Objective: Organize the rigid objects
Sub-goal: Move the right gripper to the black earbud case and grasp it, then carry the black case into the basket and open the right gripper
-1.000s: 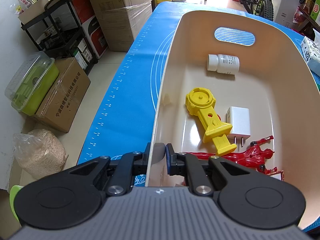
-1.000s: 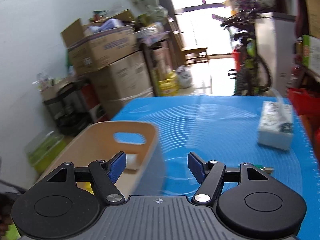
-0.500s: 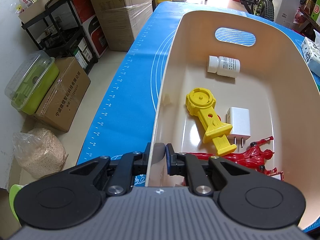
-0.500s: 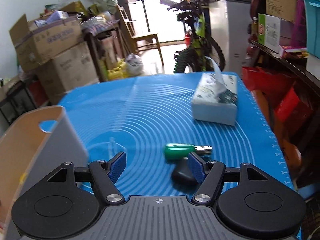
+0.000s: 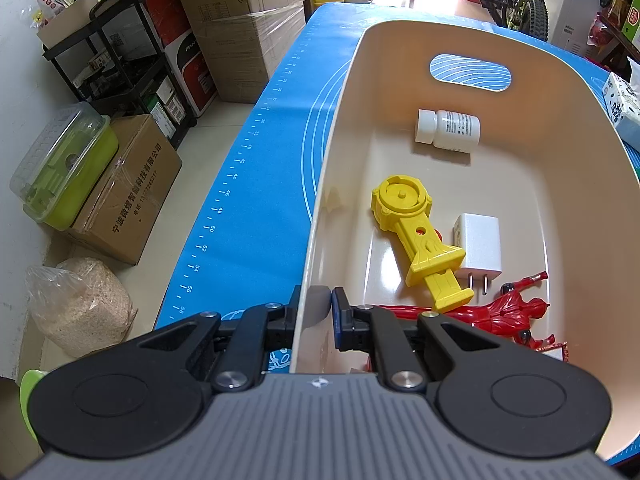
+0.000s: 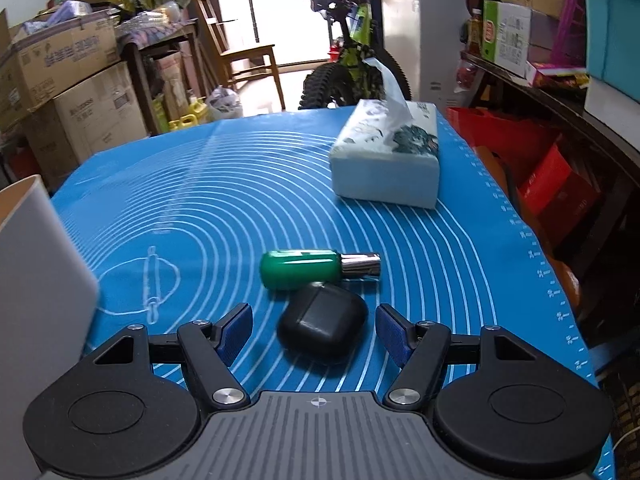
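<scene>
Jaws wide, right gripper (image 6: 314,330) flanks black case (image 6: 322,328) loosely.

My L wrist cam sits close over the bin (image 5: 344,128) wall, facing 12 o'clock down its length. R wrist cam rides low over the mat (image 6: 224,200), facing the tissue box (image 6: 386,160) at 1 o'clock. Shared: mat, bin, tissue box.

Cream bin (image 5: 552,184), yellow toy (image 5: 420,244), green-handled tool (image 6: 300,269), blue white-ringed mat (image 6: 224,216).
</scene>
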Available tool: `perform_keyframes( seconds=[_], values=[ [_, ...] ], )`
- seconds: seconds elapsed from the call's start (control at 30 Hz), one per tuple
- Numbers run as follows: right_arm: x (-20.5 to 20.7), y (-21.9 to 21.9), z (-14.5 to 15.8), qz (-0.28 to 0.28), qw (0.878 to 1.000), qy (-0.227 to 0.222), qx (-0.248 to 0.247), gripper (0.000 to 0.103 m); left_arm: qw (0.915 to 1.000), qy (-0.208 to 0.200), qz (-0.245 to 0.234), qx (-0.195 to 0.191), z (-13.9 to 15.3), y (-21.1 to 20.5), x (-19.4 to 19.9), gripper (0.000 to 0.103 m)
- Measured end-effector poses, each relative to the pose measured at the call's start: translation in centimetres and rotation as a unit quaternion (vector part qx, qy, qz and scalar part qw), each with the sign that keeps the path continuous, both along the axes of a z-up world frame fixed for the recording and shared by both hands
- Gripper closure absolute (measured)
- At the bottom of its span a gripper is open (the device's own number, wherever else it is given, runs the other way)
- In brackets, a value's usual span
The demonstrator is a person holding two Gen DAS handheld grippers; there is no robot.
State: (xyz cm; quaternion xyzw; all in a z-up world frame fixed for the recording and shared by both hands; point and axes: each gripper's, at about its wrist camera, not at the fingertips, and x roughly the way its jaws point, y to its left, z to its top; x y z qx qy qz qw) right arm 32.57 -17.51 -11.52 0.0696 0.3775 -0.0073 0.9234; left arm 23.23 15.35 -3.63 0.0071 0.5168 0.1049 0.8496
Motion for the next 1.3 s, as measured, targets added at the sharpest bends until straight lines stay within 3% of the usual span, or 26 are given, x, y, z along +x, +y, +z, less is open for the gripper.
perform_keyframes(
  seconds=[0.23,0.37,0.67,1.3],
  values=[
    [0.3,0.9,-1.1,0.005,0.999,-0.013,-0.031,0.03,1.0,0.0,0.0,0.0,0.0,0.0,0.0,0.087],
    [0.2,1.2,-1.1,-0.001,0.998,-0.021,-0.051,0.046,1.0,0.0,0.0,0.0,0.0,0.0,0.0,0.087],
    [0.2,0.7,-0.7,-0.019,0.999,-0.015,-0.043,0.046,1.0,0.0,0.0,0.0,0.0,0.0,0.0,0.087],
    [-3.0,3.0,8.2,-0.001,0.99,-0.14,-0.007,0.046,1.0,0.0,0.002,-0.001,0.0,0.0,0.1,0.087]
  ],
)
